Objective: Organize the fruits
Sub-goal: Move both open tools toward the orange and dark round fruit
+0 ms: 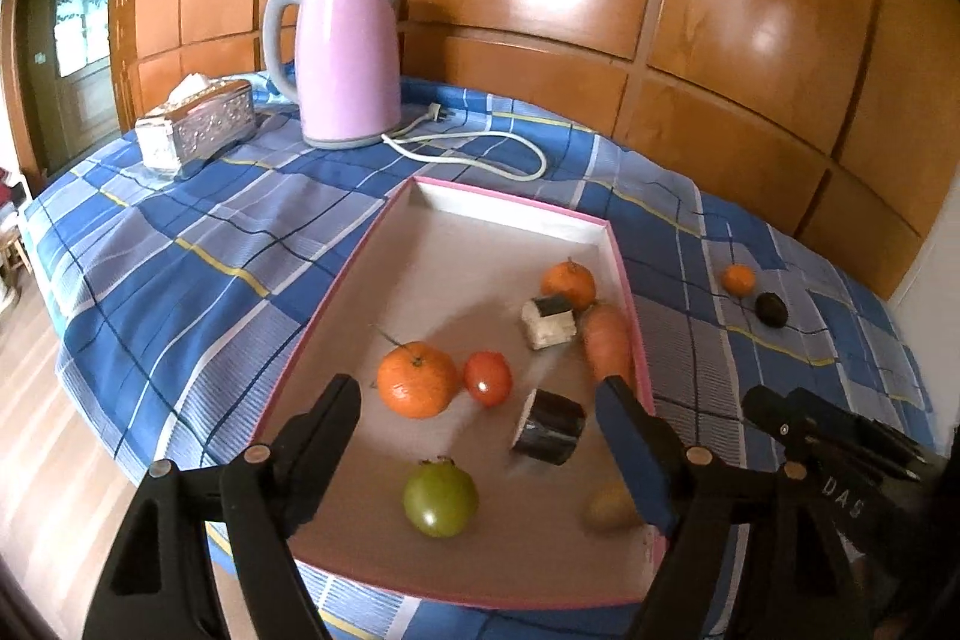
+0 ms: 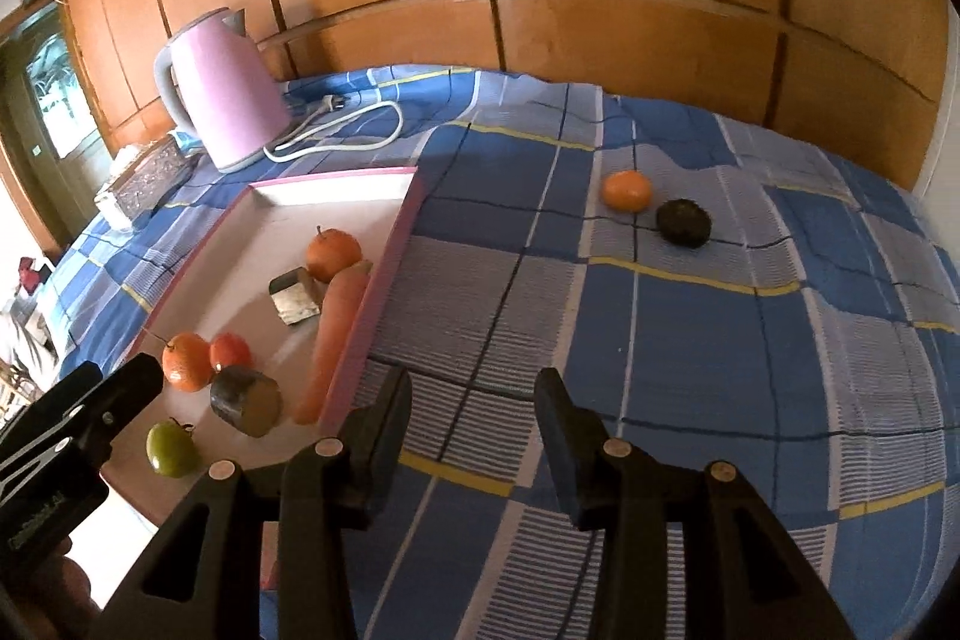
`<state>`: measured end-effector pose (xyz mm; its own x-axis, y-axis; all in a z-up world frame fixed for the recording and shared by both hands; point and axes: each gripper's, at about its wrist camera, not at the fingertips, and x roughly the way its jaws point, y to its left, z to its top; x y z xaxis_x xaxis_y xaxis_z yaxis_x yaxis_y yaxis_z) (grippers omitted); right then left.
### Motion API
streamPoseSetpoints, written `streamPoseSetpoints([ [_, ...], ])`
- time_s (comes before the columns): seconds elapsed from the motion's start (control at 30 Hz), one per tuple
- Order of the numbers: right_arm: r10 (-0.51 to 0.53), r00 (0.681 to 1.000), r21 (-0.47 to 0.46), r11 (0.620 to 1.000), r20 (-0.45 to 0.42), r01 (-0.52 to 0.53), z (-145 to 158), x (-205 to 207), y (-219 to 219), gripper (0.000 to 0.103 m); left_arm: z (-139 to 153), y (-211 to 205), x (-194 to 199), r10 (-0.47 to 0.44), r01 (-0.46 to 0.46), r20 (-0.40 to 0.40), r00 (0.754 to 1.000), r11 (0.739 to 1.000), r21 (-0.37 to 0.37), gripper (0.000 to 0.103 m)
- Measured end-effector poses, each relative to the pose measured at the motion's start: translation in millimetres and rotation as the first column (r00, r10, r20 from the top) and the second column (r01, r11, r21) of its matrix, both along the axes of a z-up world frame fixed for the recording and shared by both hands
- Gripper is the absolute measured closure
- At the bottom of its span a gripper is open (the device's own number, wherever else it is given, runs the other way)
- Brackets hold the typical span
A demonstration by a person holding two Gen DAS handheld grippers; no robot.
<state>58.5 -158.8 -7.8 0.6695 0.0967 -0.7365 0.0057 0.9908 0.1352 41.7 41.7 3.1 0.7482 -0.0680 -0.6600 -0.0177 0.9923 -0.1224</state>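
Note:
A pink-rimmed tray (image 1: 480,244) (image 2: 384,274) lies on the blue checked cloth. In it are two oranges (image 1: 417,379) (image 1: 568,284), a red tomato (image 1: 487,378), a green tomato (image 1: 440,499), a carrot (image 1: 607,340), a yellowish fruit (image 1: 609,507) and two sushi pieces (image 1: 549,321) (image 1: 549,426). A small orange (image 2: 627,190) and a dark avocado (image 2: 684,223) lie on the cloth right of the tray. My left gripper (image 1: 480,400) is open and empty above the tray's near end. My right gripper (image 2: 474,394) is open and empty over the cloth beside the tray.
A pink kettle (image 1: 345,58) with a white cord (image 1: 480,154) stands at the back by the wooden wall. A silver tissue box (image 1: 195,127) sits to its left. The table edge drops to the floor on the left.

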Motion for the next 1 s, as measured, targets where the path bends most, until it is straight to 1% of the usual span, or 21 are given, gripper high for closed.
streamPoseSetpoints([
  [0.1, 0.006, 1.000, -0.020, 1.000, 0.006, -0.006, -1, 0, 3, 0.060, 2, -9, 9, -0.003, 0.003, 0.009, 1.000, 1.000, -0.008, 0.022],
  [0.2, -0.008, 0.999, -0.054, 0.999, 0.035, 0.010, 0, 1, -2, 0.060, 5, -18, 18, -0.009, 0.010, 0.023, 1.000, 1.000, -0.023, 0.022],
  [0.3, -0.038, 0.998, -0.083, 0.996, 0.054, 0.043, 2, -1, -13, 0.060, 6, -26, 13, -0.028, 0.028, 0.035, 0.999, 1.000, -0.013, 0.021],
  [0.33, -0.049, 0.997, -0.077, 0.996, 0.053, 0.053, 1, -2, -18, 0.060, 5, -27, 11, -0.028, 0.028, 0.041, 0.999, 1.000, -0.008, 0.016],
  [0.37, -0.060, 0.997, -0.075, 0.995, 0.050, 0.064, 0, -2, -24, 0.060, 3, -27, 11, -0.024, 0.024, 0.031, 0.999, 1.000, -0.004, 0.016],
  [0.43, -0.083, 0.996, -0.080, 0.993, 0.040, 0.086, -1, 3, -33, 0.060, 2, -28, 17, -0.023, 0.024, 0.012, 1.000, 0.999, -0.023, 0.016],
  [0.47, -0.100, 0.994, -0.067, 0.992, 0.037, 0.103, -1, 7, -40, 0.060, 3, -28, 18, -0.024, 0.025, 0.015, 1.000, 0.999, -0.029, 0.016],
  [0.5, -0.119, 0.992, -0.052, 0.991, 0.042, 0.121, 1, 8, -46, 0.060, 5, -30, 20, -0.025, 0.026, 0.018, 1.000, 0.999, -0.019, 0.016],
  [0.6, -0.156, 0.987, -0.039, 0.987, 0.046, 0.158, 4, 7, -57, 0.060, 6, -33, 18, -0.039, 0.040, 0.028, 0.999, 0.999, -0.013, 0.016],
  [0.67, -0.165, 0.985, -0.032, 0.985, 0.045, 0.167, 4, 3, -59, 0.060, 3, -35, 14, -0.041, 0.041, 0.022, 0.999, 0.999, -0.009, 0.016],
  [0.73, -0.165, 0.985, -0.033, 0.985, 0.039, 0.167, 2, 3, -59, 0.060, -2, -38, 7, -0.047, 0.047, 0.013, 0.999, 0.999, -0.021, 0.016],
  [0.8, -0.175, 0.984, -0.030, 0.984, 0.038, 0.176, 2, 2, -61, 0.060, -8, -44, 3, -0.067, 0.067, 0.003, 0.998, 0.997, -0.022, 0.016],
  [0.87, -0.182, 0.982, -0.032, 0.982, 0.047, 0.184, 3, 0, -64, 0.060, -14, -53, 1, -0.097, 0.097, -0.018, 0.995, 0.995, 0.002, 0.016],
  [0.93, -0.187, 0.981, -0.027, 0.982, 0.040, 0.189, 1, 0, -67, 0.060, -15, -59, 2, -0.111, 0.112, -0.026, 0.993, 0.994, 0.007, 0.016],
  [1.0, -0.196, 0.980, -0.020, 0.980, 0.028, 0.197, -2, -2, -70, 0.060, -12, -60, 2, -0.115, 0.116, -0.016, 0.993, 0.993, 0.009, 0.016],
])
